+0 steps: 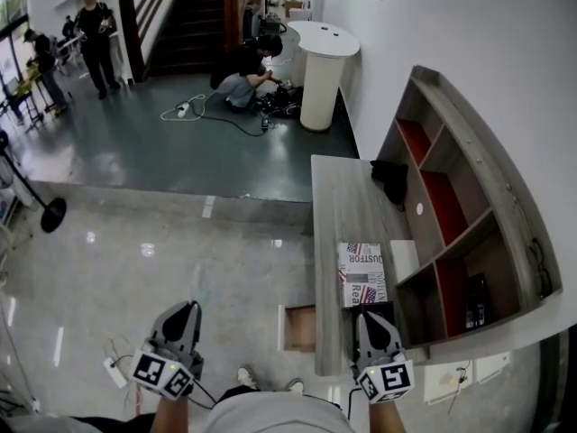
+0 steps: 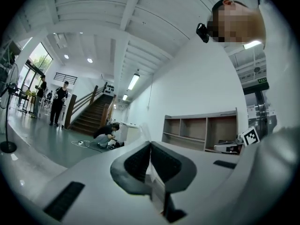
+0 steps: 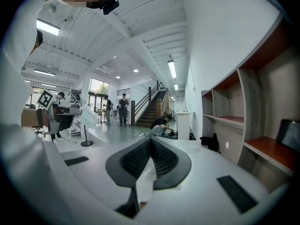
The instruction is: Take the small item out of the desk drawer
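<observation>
Both tongs shut and empty at the worktop's near end, with the drawer open.

The left tongs [image 1: 185, 308] hung off the left side of the worktop [image 1: 335, 215], above the floor, jaws pressed together with nothing between them. The right tongs [image 1: 369, 317] sat over the worktop's near end, jaws likewise closed on nothing. The drawer [image 1: 298, 328] stood out from the worktop's left edge, between the two tongs, its pale brown inside showing; the small item could not be made out in it. A flag-printed box [image 1: 362, 275] lay on the worktop just beyond the right tongs, a black bag [image 1: 389, 180] lay farther along it, and a shelf unit [image 1: 469, 197] ran along the worktop's right side.
</observation>
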`<state>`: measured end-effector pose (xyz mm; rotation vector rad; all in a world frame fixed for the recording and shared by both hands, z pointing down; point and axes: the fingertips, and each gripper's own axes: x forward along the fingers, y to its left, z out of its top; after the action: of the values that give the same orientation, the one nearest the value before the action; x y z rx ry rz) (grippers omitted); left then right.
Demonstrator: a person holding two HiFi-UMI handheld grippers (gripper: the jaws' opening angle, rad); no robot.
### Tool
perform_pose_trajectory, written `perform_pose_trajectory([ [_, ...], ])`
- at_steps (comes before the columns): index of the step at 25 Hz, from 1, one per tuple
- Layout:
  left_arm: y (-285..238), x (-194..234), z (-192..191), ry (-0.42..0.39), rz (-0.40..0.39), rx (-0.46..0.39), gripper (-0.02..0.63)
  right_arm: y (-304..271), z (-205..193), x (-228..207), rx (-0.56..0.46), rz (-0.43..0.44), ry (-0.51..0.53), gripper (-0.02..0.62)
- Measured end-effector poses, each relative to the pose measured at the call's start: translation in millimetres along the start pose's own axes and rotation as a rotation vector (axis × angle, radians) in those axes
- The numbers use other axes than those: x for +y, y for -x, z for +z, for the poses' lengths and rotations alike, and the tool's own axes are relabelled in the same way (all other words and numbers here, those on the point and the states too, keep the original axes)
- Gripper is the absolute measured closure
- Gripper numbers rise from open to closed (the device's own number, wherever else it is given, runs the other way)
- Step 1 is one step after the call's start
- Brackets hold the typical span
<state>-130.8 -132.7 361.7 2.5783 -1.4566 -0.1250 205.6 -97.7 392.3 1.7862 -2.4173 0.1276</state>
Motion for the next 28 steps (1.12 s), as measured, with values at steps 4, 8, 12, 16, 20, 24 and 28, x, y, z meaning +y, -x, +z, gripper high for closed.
perform_pose_trajectory([
  [4, 8, 11, 7, -0.025, 0.026, -0.024, 0.588, -5, 3, -2, -0.005, -0.017, -0.003, 0.575],
  [8, 7, 20, 10, -0.028, 0.032, -0.037, 0.588, -11, 8, -1, -0.014, -0.032, -0.006, 0.575],
  [12, 5, 22, 12, -0.030, 0.015, -0.042, 0.588, -17, 12, 6, -0.023, -0.028, -0.006, 0.575],
  [16, 6, 22, 13, -0.025, 0.003, -0.050, 0.588, -21, 13, 18, -0.024, -0.014, -0.005, 0.575],
  [20, 11, 24, 14, -0.026, 0.001, -0.063, 0.588, -23, 10, 29, -0.020, 0.000, -0.008, 0.575],
  [24, 17, 24, 18, -0.041, 0.005, -0.081, 0.588, -24, 11, 34, -0.027, 0.007, -0.010, 0.575],
  [28, 25, 26, 19, -0.046, 0.010, -0.085, 0.588, -23, 15, 41, -0.040, 0.018, 0.001, 0.575],
])
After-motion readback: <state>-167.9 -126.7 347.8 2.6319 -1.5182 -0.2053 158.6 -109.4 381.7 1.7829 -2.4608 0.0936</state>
